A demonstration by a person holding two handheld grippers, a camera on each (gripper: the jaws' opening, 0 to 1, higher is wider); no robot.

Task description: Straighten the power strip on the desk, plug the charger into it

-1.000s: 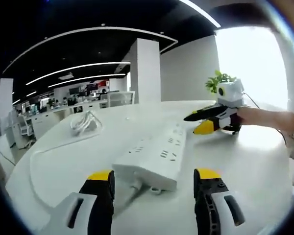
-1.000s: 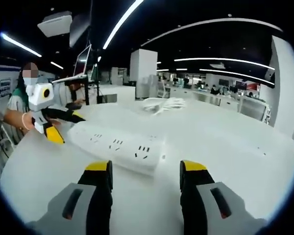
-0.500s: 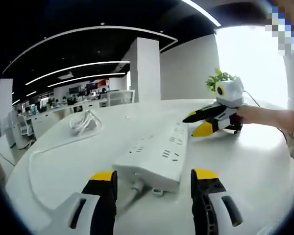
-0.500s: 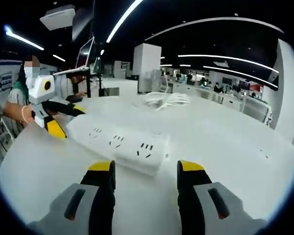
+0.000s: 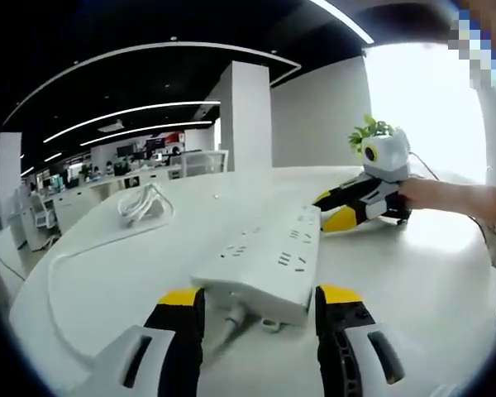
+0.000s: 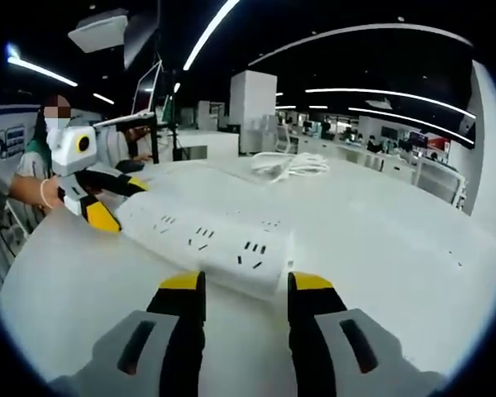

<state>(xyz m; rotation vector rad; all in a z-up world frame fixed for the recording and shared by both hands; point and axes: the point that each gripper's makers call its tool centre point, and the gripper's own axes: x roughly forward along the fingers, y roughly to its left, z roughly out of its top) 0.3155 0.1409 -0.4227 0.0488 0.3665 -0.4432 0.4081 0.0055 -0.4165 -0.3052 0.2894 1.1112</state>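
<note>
Both grippers closer to pwr strip [image 5: 260, 260]

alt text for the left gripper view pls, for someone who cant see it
A long white plastic power strip lies on a round white desk, its near end, where the white cord leaves, just ahead of the open black-and-yellow left gripper. The right gripper, in a person's hand, is at the strip's far end. A coiled white charger cable lies farther back.

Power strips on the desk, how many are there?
1. The white power strip lies on the desk with one end between the left gripper's jaws and the other end between the right gripper's.
</note>
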